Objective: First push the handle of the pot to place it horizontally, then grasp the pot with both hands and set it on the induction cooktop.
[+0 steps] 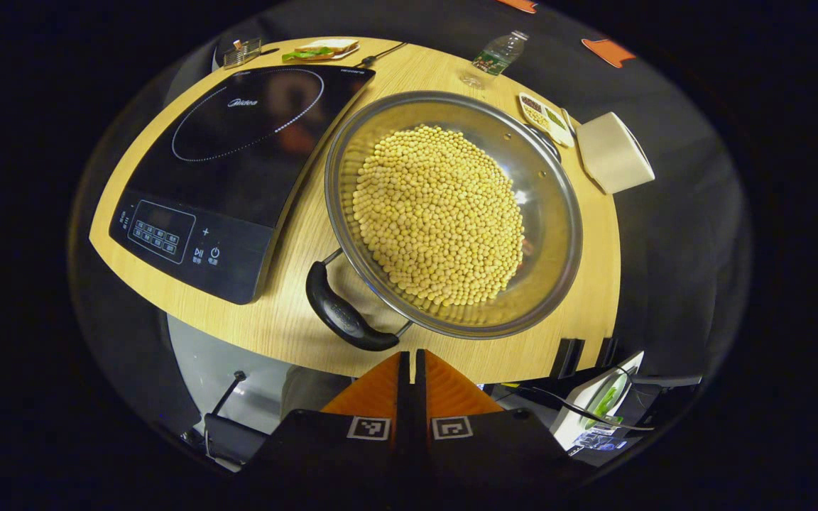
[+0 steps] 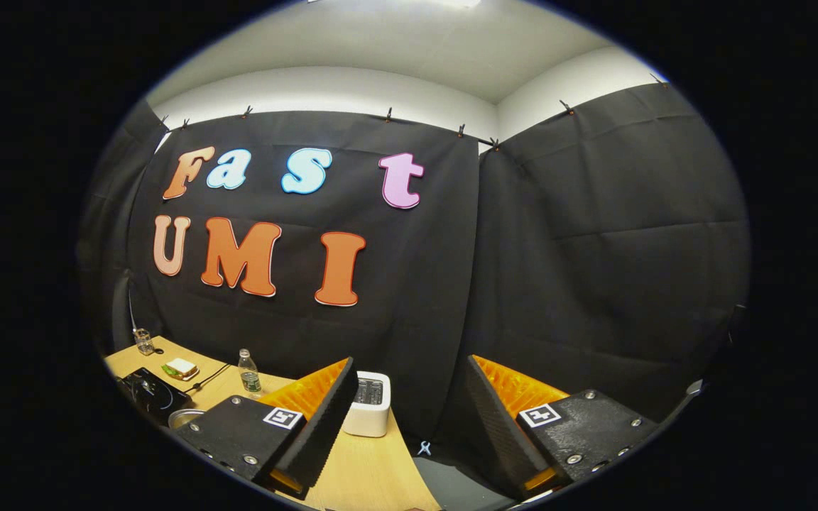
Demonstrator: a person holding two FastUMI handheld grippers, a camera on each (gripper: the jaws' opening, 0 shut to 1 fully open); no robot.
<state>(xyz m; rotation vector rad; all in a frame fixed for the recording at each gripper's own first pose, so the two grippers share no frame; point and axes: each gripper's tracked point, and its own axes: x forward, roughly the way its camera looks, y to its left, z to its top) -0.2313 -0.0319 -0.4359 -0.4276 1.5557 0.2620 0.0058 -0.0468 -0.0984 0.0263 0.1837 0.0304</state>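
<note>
Steel pot (image 1: 451, 213), heaped with yellow beans (image 1: 437, 213), sits on the wooden surface (image 1: 295, 319) just beside the induction cooktop (image 1: 238, 170). Its near handle (image 1: 341, 312) lies just beyond the left gripper (image 1: 410, 376), fingers pressed together, holding nothing. The right gripper (image 2: 409, 419) gapes wide and empty, near a white box (image 2: 368, 404). A hard shove could jolt the pot and spill beans.
</note>
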